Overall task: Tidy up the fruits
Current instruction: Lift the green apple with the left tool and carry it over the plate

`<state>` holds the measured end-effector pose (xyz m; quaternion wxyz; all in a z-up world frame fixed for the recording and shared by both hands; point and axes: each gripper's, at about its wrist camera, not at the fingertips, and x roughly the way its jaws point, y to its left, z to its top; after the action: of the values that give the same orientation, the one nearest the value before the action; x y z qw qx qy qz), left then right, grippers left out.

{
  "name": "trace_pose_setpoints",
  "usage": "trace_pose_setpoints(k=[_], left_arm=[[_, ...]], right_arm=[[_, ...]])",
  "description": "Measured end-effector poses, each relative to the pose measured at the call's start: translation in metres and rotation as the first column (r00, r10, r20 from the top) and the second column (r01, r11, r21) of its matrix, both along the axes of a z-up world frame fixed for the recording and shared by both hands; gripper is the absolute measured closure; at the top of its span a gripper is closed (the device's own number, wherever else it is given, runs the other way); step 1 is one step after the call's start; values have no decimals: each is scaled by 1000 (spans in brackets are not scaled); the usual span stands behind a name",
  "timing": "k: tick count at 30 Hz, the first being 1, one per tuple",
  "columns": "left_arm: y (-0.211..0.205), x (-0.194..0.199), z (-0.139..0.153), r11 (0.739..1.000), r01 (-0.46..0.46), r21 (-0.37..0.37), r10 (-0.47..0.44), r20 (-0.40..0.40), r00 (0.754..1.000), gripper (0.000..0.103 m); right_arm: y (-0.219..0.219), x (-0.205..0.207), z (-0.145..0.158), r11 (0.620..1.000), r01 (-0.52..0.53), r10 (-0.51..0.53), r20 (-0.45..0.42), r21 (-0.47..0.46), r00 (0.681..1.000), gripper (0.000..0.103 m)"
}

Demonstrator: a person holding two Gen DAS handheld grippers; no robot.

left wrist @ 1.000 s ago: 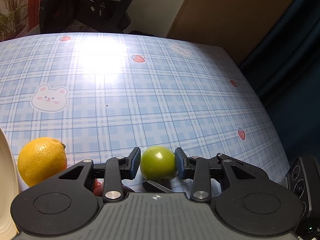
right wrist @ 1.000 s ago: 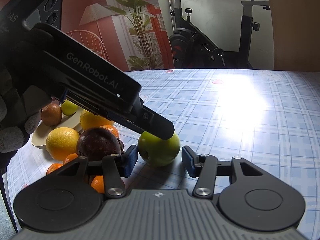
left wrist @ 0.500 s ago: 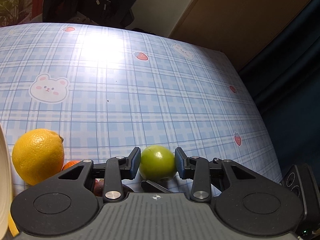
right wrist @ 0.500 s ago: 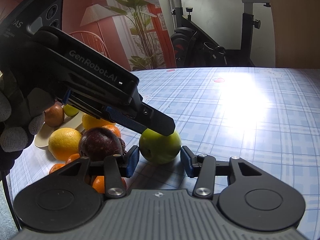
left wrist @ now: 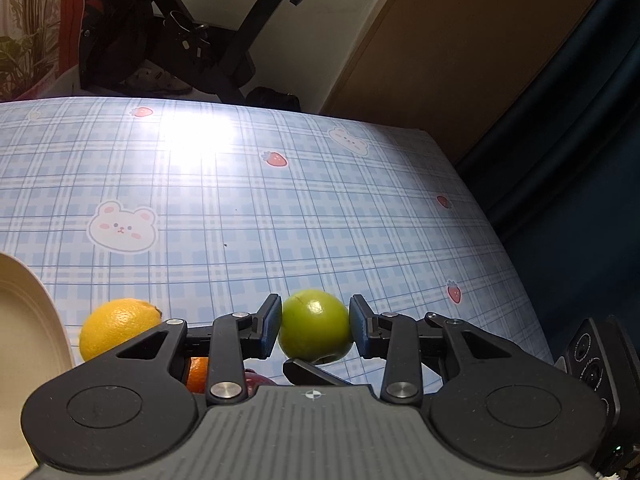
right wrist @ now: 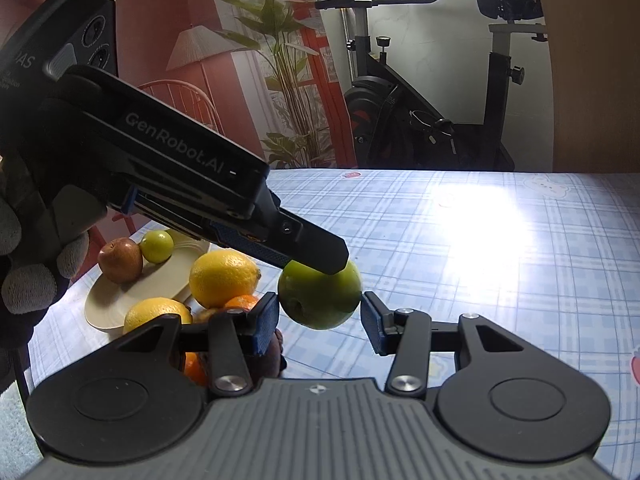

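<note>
A green apple hangs above the blue plaid tablecloth, and my left gripper is shut on it, one pad on each side. In the right wrist view the same green apple sits between the pads of my right gripper, which press on its flanks. There, a finger of the left gripper lies across the apple's top. One right fingertip shows under the apple in the left wrist view.
A cream plate at the left holds a red apple and a small green fruit. Two lemons, oranges and a dark fruit lie beside it. A gloved hand holds the left gripper. An exercise bike stands beyond the table.
Both grippers have risen together with the green apple, and the table now lies lower. The right gripper's pads closed in from a small gap onto the apple.
</note>
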<state>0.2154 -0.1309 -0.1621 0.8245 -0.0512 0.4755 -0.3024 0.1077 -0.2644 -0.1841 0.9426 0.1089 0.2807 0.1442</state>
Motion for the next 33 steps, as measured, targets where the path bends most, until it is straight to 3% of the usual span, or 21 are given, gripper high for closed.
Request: trace_pose_setpoints(k=[7, 13, 24, 29, 33], left_arm=[[57, 7, 29, 998, -55, 18, 54, 42, 998, 64], [116, 23, 33, 991, -133, 30, 132, 40, 990, 64], [188, 78, 2, 970, -238, 47, 239, -20, 971, 62], [211, 99, -17, 958, -287, -3, 286, -102, 953, 62], [213, 102, -22, 962, -273, 10, 273, -100, 957, 62]], right_arm=[[47, 28, 20, 996, -84, 85, 31, -6, 996, 55], [99, 63, 20, 984, -176, 177, 27, -31, 984, 55], [172, 139, -4, 955, -281, 271, -104, -94, 957, 55], [187, 160, -17, 952, -287, 270, -150, -104, 951, 55], [189, 169, -23, 955, -282, 264, -175, -88, 949, 55]])
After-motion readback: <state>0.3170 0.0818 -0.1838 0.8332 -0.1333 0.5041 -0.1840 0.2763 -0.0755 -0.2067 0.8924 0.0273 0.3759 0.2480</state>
